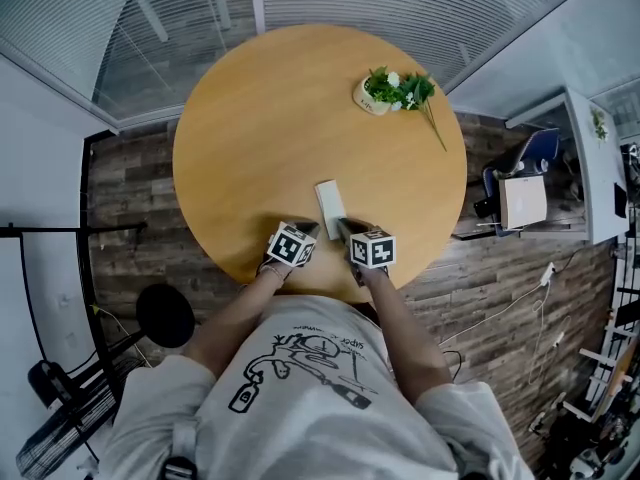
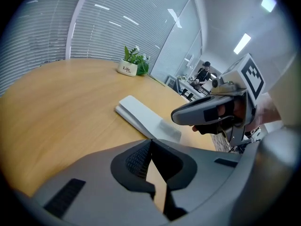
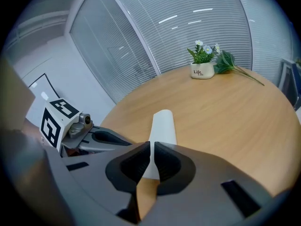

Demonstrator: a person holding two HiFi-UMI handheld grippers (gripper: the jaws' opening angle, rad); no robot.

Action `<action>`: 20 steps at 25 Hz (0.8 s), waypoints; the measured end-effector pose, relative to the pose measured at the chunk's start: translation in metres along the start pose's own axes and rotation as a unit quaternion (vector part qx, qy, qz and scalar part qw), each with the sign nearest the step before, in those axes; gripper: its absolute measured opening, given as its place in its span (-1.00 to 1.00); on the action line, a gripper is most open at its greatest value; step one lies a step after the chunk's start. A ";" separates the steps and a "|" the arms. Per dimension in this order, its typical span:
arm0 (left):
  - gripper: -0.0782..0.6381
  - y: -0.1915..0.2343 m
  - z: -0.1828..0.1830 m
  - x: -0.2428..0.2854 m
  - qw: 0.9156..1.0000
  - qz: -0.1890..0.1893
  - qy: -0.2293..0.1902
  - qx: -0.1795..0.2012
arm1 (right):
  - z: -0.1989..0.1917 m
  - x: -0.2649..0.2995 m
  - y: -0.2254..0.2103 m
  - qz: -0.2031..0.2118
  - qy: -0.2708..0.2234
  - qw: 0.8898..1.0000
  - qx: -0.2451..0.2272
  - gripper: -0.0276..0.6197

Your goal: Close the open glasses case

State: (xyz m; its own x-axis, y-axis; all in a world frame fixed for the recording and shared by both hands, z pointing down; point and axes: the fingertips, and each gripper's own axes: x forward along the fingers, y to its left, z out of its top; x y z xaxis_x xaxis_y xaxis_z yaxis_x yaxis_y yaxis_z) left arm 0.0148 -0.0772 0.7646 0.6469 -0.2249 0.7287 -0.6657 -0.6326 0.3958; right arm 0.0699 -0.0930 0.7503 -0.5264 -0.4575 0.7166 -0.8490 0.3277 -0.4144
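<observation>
1. A white glasses case point(image 1: 330, 206) lay flat on a round wooden table point(image 1: 250, 118), close to the table's near edge on the person's side, its length pointing toward the table's centre; the lid sat low over the base, though whether it was fully shut could not be told
2. The left gripper point(image 2: 149, 141) was held over the table's near edge, a little left of the middle, its claw clenched with the tips meeting and nothing between them
3. The right gripper point(image 3: 151, 146) was held over the same near edge of the table, a little right of the middle, its claw also clenched to a thin slit and grasping nothing; the near end of the case showed just beyond its tips
4. A small white pot of flowers point(image 1: 375, 93) stood toward the table's far right side, with a leafy stem point(image 1: 437, 126) trailing from it across the tabletop
</observation>
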 end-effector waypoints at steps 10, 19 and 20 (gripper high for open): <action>-0.73 -0.012 0.033 -0.033 0.997 0.015 -0.074 -0.024 | 0.031 -0.043 0.005 -0.006 -0.046 0.997 -0.065 -0.81; -0.73 -0.037 0.080 -0.076 0.987 0.028 -0.158 -0.025 | 0.075 -0.094 0.023 -0.004 -0.104 0.989 -0.108 -0.80; -0.73 -0.040 0.085 -0.081 0.985 0.029 -0.166 -0.025 | 0.079 -0.100 0.024 -0.005 -0.109 0.988 -0.113 -0.80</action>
State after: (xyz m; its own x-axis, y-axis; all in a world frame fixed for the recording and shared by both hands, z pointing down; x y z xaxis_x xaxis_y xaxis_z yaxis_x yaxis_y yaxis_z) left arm 0.0206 -0.0973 0.6425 0.6875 -0.4946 0.5317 -0.7174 -0.5759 0.3920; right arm 0.0984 -0.1047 0.6242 -0.5363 -0.6208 0.5719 -0.8354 0.4870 -0.2549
